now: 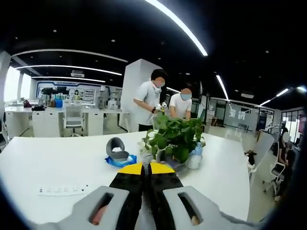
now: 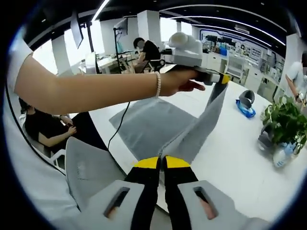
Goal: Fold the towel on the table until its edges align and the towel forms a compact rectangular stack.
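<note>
Pinching a corner of the grey towel (image 2: 158, 127) between its yellow tips, my right gripper (image 2: 161, 162) has its 2 jaws pressed together on the cloth. My left gripper (image 2: 221, 78) clamps another corner, lifted above the white table (image 2: 230, 153), so 1 edge rises in a taut strip while the rest lies flat. In the left gripper view, its own tips (image 1: 146, 168) meet, with a potted plant (image 1: 175, 136) and blue-grey tape dispenser (image 1: 118, 152) beyond.
</note>
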`<state>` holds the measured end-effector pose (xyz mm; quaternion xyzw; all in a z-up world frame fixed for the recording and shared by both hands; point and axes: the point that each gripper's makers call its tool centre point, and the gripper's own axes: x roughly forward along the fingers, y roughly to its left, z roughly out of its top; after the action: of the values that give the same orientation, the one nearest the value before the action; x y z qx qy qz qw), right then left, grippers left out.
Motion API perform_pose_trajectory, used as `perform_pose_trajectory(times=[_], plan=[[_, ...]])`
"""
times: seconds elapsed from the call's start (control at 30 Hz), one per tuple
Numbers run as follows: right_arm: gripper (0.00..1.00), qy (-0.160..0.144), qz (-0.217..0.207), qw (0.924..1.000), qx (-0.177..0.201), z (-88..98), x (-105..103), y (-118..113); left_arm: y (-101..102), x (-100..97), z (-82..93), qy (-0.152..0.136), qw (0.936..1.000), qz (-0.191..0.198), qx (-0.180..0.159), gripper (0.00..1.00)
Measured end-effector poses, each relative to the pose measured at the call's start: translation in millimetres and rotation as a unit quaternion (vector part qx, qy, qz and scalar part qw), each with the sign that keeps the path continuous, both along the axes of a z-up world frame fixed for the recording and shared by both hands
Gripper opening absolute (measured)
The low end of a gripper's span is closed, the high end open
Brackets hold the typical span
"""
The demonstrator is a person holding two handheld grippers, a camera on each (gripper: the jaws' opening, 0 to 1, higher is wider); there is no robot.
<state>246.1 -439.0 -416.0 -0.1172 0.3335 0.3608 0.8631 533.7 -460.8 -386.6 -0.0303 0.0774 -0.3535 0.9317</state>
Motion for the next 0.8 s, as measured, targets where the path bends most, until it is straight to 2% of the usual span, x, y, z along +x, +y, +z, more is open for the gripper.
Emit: perform_pose_trajectory(times=[0.3, 0.47, 0.8], plan=[[0.0, -0.016, 0.068, 0.9975, 0.01, 4.4, -6.4, 61.2, 66.6, -5.3, -1.3, 0.004, 0.9994, 0.035, 0.0, 0.03], [0.0, -0.023, 0.087, 0.9957, 0.019, 5.2, -7.0, 88.3, 95.2, -6.2, -1.5, 0.003, 0.9988, 0.05, 0.005, 0.03], [0.0, -0.037, 0.141, 0.989, 0.025, 4.0, -4.5, 132.7, 131.5, -3.9, -0.2, -0.002, 0.9979, 0.064, 0.01, 0.03]])
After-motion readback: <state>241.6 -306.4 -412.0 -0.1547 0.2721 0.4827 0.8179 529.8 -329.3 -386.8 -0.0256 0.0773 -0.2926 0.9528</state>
